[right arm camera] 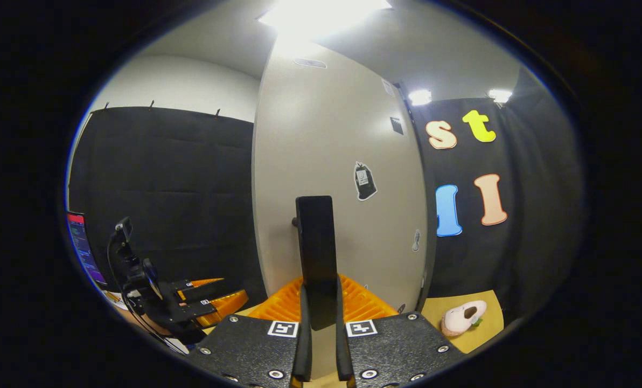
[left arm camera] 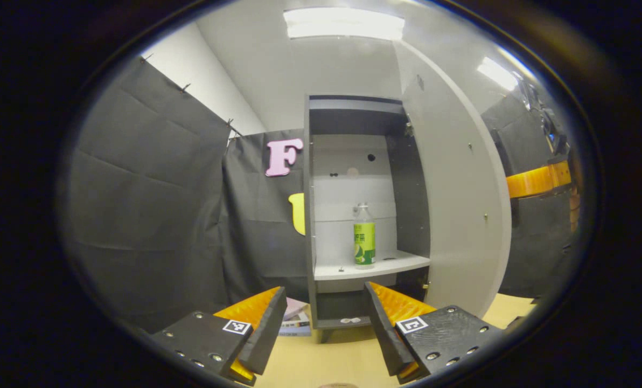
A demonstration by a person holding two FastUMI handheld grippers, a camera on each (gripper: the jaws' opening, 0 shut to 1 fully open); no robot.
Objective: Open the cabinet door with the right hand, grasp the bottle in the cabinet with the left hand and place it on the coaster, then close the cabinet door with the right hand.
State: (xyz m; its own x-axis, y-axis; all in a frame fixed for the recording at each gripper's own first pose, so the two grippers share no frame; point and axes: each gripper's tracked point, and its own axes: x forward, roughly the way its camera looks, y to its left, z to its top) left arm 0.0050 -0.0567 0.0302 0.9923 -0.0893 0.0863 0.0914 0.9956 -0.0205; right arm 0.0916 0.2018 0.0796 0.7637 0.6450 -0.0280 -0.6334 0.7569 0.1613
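Observation:
The cabinet [left arm camera: 364, 118] stands with its door [left arm camera: 455, 205] swung wide to the right. On its white shelf [left arm camera: 369, 267] a clear bottle [left arm camera: 364, 237] with a green label stands upright. My left gripper [left arm camera: 325, 307] is open and empty, in front of the cabinet and below the shelf, well short of the bottle. In the right gripper view my right gripper [right arm camera: 319, 307] is shut on the door's dark flat handle [right arm camera: 315, 253], which rises between its fingers against the pale door [right arm camera: 337, 161]. The left gripper [right arm camera: 213, 299] shows off to the lower left there.
A wooden tabletop [left arm camera: 342, 358] lies under the cabinet, with printed paper [left arm camera: 295, 323] near the cabinet's foot. A small plush toy [right arm camera: 463, 318] lies on the table right of the door. Black cloth walls close in behind and on both sides. A lit screen [right arm camera: 84, 248] stands at far left.

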